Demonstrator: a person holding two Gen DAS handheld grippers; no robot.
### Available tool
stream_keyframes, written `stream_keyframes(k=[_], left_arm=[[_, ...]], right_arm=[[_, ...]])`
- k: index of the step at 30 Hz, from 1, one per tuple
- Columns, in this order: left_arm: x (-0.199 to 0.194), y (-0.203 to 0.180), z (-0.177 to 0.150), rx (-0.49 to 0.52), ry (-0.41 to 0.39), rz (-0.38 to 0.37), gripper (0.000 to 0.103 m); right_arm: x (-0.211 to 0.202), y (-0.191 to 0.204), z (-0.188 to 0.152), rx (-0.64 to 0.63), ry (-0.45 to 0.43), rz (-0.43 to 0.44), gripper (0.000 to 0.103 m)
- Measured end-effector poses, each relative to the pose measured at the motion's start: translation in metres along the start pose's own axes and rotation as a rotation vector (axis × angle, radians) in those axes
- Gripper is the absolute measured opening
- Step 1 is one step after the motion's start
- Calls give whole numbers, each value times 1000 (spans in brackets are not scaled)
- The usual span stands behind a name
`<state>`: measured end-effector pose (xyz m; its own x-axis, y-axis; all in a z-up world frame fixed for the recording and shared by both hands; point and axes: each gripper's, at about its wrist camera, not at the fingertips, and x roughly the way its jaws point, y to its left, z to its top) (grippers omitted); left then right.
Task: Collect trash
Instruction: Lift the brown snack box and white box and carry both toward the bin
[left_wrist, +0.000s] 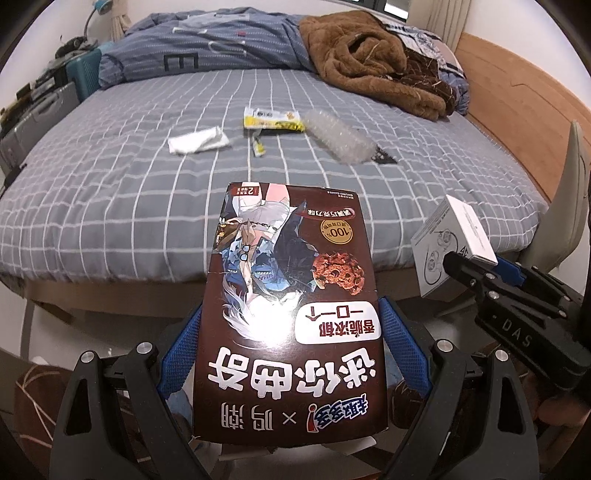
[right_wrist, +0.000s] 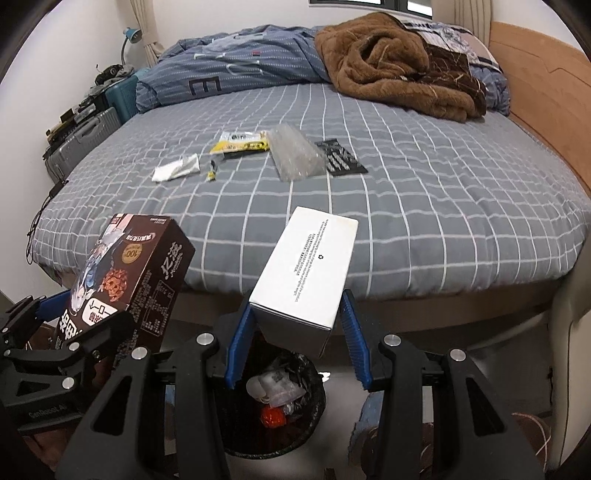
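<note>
My left gripper (left_wrist: 291, 325) is shut on a brown cookie box (left_wrist: 291, 295), its blue pads pressing both long sides. My right gripper (right_wrist: 295, 306) is shut on a white carton (right_wrist: 306, 266), which hangs tilted above a black trash bin (right_wrist: 320, 391) holding several scraps. Each view shows the other hand: the right gripper (left_wrist: 476, 266) with the white carton (left_wrist: 454, 240), and the left gripper (right_wrist: 74, 314) with the cookie box (right_wrist: 129, 273). On the bed lie a white tissue (right_wrist: 177, 170), a yellow packet (right_wrist: 240, 144), a clear plastic tray (right_wrist: 295, 157) and a black wrapper (right_wrist: 341, 160).
The grey checked bed (right_wrist: 406, 221) fills the middle, with a brown blanket (right_wrist: 391, 62) and a blue duvet (right_wrist: 236, 70) at its far end. Suitcases (right_wrist: 85, 140) stand along the left wall, and a wooden headboard (right_wrist: 546, 103) is on the right. A small yellow wrapper (right_wrist: 212, 171) lies by the tissue.
</note>
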<state>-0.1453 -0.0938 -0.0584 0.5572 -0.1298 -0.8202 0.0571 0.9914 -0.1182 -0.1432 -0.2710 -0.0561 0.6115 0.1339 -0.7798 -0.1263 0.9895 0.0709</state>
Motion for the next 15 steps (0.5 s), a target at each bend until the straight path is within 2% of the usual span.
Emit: stream_keyframes(k=[8, 15], left_arm=[[15, -1, -19, -9, 53, -5, 88], [41, -4, -31, -8, 96, 13, 88]], right_arm=[[23, -3, -23, 25, 75, -13, 44], [65, -10, -44, 35, 168, -24, 44]])
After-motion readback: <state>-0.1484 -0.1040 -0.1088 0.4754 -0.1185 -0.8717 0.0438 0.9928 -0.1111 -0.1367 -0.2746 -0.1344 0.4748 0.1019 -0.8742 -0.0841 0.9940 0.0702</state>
